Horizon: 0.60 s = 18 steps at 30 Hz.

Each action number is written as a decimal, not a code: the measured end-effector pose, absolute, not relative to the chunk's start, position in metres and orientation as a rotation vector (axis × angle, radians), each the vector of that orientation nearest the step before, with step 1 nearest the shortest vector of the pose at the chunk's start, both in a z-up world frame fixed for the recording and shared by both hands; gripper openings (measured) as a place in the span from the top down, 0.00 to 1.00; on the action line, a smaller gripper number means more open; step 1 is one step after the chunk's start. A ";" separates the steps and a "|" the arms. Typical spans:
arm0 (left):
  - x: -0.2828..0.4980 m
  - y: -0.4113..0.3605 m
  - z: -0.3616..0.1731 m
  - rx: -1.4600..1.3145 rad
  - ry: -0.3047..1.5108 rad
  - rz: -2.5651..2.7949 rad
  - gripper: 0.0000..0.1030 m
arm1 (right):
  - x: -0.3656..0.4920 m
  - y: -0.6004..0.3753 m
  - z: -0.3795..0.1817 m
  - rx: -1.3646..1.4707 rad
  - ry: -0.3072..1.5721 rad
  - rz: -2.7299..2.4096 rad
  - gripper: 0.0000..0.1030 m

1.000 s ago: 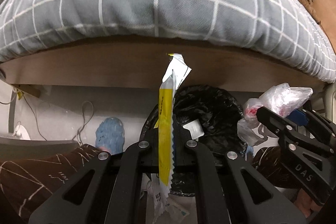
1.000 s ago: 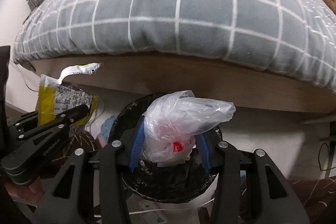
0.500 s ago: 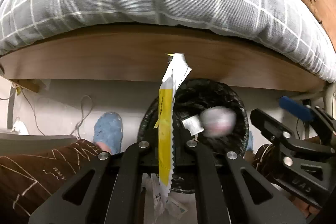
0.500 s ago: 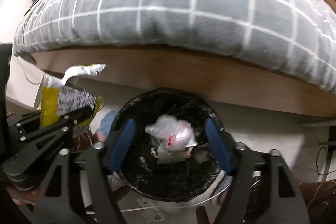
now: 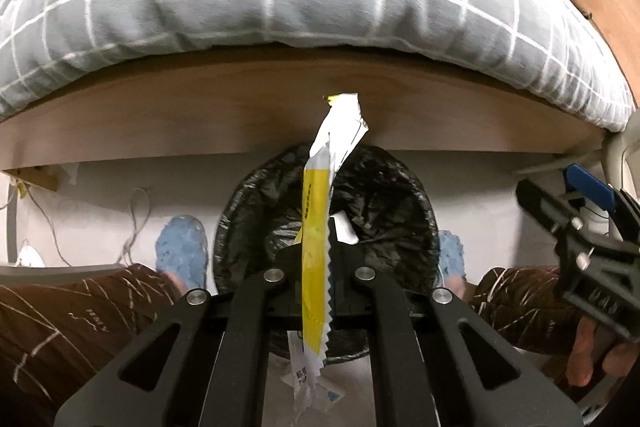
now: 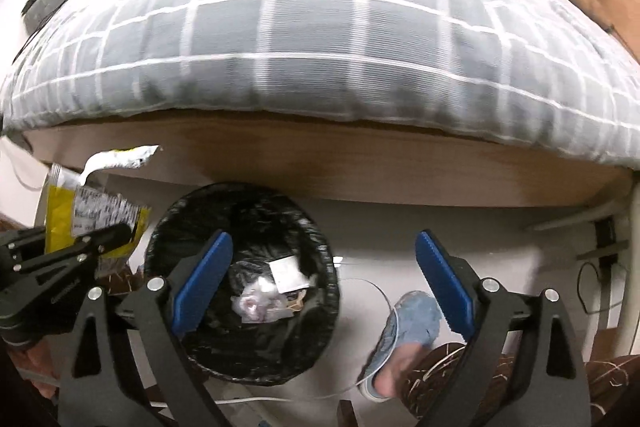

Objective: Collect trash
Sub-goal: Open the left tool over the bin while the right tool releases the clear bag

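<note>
Yellow wrapper (image 5: pixel 316 247) is clamped in the left gripper (image 5: pixel 316 267) above the bin's rim (image 6: pixel 160 227); right gripper (image 6: pixel 320 283) jaws apart, holding nothing.

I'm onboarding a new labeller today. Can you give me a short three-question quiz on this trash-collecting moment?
1. True or false: the left gripper is shut on the yellow and white snack wrapper.
2. What lines the round bin? A) black plastic bag B) blue cloth C) nothing
3. Fill in: the right gripper, with blue-padded fingers, is ____.

Key: 1 true; 2 A; 3 open
</note>
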<state>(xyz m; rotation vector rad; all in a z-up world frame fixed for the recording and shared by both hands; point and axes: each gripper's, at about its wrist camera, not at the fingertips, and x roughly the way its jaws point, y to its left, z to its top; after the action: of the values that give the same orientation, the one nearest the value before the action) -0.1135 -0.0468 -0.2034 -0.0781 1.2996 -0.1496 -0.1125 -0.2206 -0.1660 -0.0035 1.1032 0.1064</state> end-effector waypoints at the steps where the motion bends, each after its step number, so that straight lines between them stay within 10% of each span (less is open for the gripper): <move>1: -0.115 -0.050 -0.203 -0.074 1.301 -0.154 0.96 | -0.112 -0.227 -0.167 0.007 1.104 0.093 0.13; 13: -0.123 -0.077 -0.217 0.009 1.307 -0.152 0.93 | -0.116 -0.262 -0.173 0.061 1.115 0.037 0.13; 18: -0.125 -0.078 -0.217 0.019 1.288 -0.135 0.64 | -0.115 -0.265 -0.166 0.073 1.102 0.038 0.13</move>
<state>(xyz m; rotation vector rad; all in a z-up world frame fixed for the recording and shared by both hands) -0.1247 -0.0783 -0.2172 0.0194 1.2879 -0.1348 -0.1151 -0.2654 -0.1659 0.0730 1.1025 0.0384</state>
